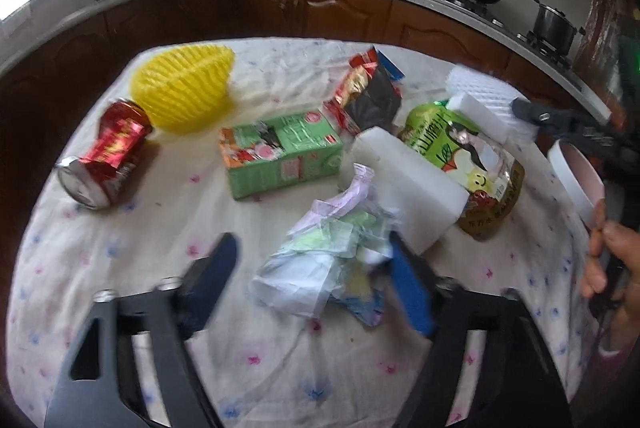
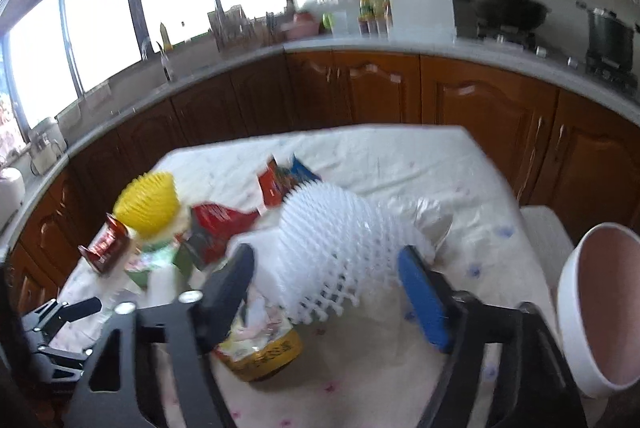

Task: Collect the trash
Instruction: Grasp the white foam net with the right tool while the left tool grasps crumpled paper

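My left gripper [image 1: 312, 260] hangs with jaws partly apart, its right finger touching a crumpled plastic bag [image 1: 324, 260] that lies between them unpinched; my right gripper [image 2: 326, 268] straddles a white foam net sleeve [image 2: 336, 240], whether gripped I cannot tell. Around them, a crushed red can [image 1: 106, 152], green carton [image 1: 280, 152] and yellow foam net [image 1: 186, 88] litter the flowered tablecloth [image 1: 280, 356].
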The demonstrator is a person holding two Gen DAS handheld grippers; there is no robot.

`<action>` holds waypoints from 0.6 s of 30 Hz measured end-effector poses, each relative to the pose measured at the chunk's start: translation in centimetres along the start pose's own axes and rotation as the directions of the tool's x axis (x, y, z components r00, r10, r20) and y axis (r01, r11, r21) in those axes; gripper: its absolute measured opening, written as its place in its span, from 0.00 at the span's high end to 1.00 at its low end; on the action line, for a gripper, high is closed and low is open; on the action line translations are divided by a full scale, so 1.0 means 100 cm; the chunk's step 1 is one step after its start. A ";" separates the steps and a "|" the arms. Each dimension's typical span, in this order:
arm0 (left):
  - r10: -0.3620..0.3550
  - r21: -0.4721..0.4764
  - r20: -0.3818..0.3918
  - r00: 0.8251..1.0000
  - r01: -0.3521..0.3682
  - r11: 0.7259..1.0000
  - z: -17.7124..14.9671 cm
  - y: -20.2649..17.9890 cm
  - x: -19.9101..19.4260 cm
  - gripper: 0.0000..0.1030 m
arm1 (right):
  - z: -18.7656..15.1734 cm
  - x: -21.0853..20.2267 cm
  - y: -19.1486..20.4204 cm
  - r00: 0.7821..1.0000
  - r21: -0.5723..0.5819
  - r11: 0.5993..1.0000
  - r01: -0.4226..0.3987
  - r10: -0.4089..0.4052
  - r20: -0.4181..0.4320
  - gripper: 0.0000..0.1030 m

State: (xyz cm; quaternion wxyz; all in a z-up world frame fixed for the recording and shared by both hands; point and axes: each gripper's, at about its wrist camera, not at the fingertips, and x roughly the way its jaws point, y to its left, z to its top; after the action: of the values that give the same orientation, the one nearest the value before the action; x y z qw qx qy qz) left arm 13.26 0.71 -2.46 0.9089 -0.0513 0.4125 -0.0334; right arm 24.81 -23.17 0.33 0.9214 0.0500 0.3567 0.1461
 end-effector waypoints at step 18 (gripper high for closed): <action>-0.124 0.008 0.088 0.988 0.123 0.992 0.011 -0.012 -0.041 0.69 | -0.020 -0.045 -0.020 0.997 0.093 0.994 -0.056 0.050 0.061 0.92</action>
State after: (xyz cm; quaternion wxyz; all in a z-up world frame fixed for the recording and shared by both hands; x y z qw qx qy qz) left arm 11.42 0.05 1.44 0.9225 -0.0769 0.3680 -0.0878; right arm 20.79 -26.47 1.35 0.9239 0.1074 0.3345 0.1519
